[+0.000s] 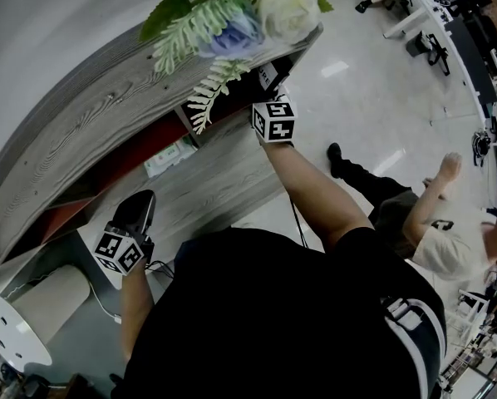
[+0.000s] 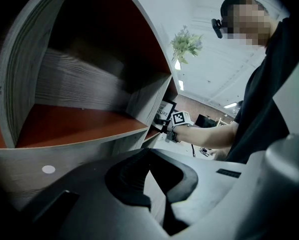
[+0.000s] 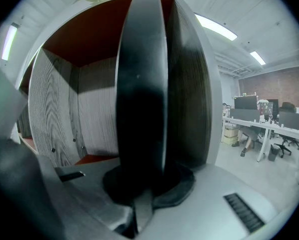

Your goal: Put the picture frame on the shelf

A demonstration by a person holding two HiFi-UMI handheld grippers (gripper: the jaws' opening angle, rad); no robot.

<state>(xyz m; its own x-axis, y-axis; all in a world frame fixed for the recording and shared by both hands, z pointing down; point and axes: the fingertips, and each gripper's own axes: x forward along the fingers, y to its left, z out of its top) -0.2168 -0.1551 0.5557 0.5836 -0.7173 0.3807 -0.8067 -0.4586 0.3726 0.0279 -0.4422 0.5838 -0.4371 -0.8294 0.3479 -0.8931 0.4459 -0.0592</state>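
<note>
The picture frame [image 1: 268,75] leans inside the compartment at the right end of the shelf [image 1: 82,115], below the flowers [image 1: 232,15] on its top board. It is small and dark-rimmed, so probably light and stiff, with a face that is likely glazed, slippery and breakable. The rim at a side edge looks the safest place to pinch it, not the face. The right gripper [image 3: 165,24] has its jaws pressed together with nothing made out between them, tips just beside the frame; whether they touch it I cannot tell. The left gripper [image 2: 149,159] waits well apart near the shelf's left end, jaws parted and empty.
</note>
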